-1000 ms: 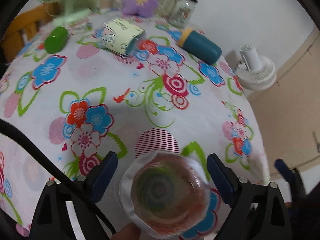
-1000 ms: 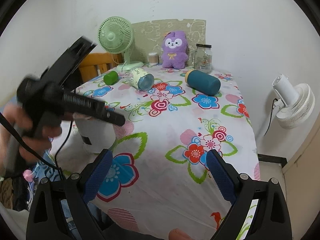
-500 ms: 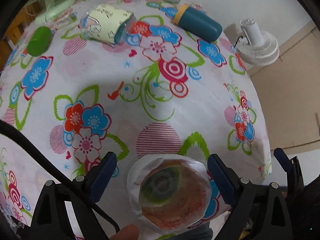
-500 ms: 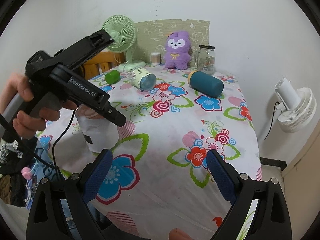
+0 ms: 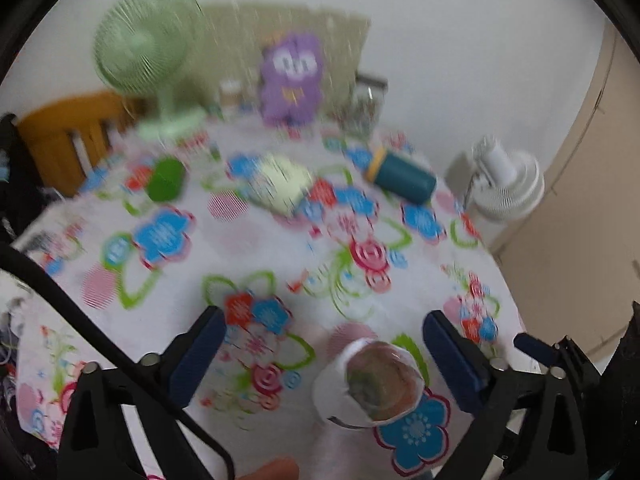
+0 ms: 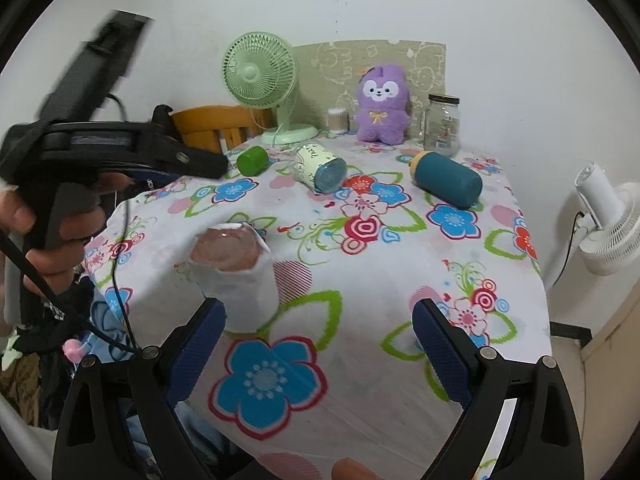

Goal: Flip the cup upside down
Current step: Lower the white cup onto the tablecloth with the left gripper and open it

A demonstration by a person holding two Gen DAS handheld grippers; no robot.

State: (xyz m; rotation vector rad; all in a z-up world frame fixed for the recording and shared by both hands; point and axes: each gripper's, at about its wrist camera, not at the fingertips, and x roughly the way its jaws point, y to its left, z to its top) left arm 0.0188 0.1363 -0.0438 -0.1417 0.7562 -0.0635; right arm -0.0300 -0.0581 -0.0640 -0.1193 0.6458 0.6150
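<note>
white wall (image 6: 400, 0) — wooden chair (image 6: 212, 122) | floral tablecloth (image 6: 380, 264) — white floor fan (image 6: 608, 232)

Cups I count: one paper-wrapped cup (image 6: 234, 270)
Fans: two — green fan (image 6: 260, 76), white fan (image 6: 610, 224)
Bottles lying down: one — teal bottle (image 6: 448, 179)
Jars: one glass jar (image 6: 442, 124)
Plush toys: one purple plush (image 6: 383, 104)

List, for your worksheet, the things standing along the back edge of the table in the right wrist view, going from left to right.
green fan → small white container → purple plush toy → glass jar
</note>
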